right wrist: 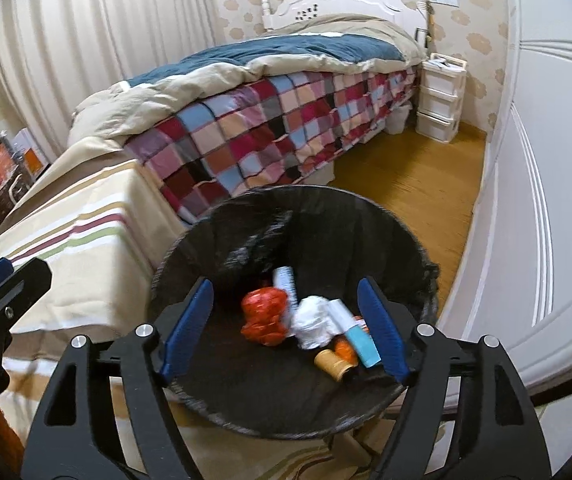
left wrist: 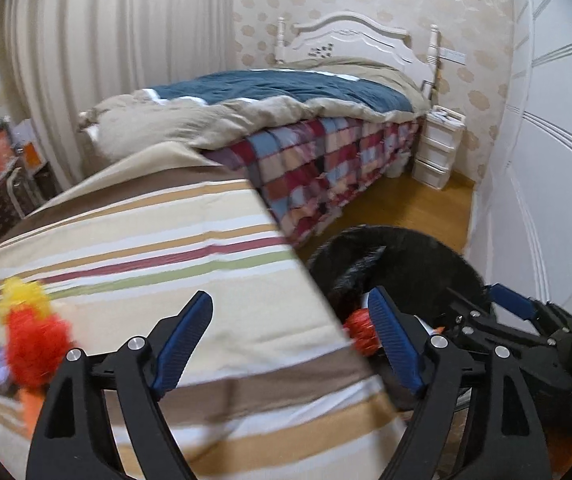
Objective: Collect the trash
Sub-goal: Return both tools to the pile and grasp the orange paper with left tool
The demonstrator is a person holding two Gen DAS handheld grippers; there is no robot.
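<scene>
Black liner fills the bin point(right wrist: 293, 240) at the centre of your right view, and it already holds a red wrapper point(right wrist: 265, 316), a white crumpled paper point(right wrist: 313, 322), a blue-and-white tube point(right wrist: 359, 342) and a small tan roll point(right wrist: 331, 364). So a good part of the collecting looks done. Your right hand-held gripper point(right wrist: 286, 328) hangs over the bin, spread wide and empty. Your left hand-held gripper point(left wrist: 289, 344) is also wide, holding nothing, over the striped cloth point(left wrist: 166, 240). At the lower left of that view a red-and-yellow fluffy thing point(left wrist: 32, 320) lies on the cloth; if it is trash, it is left to pick up.
</scene>
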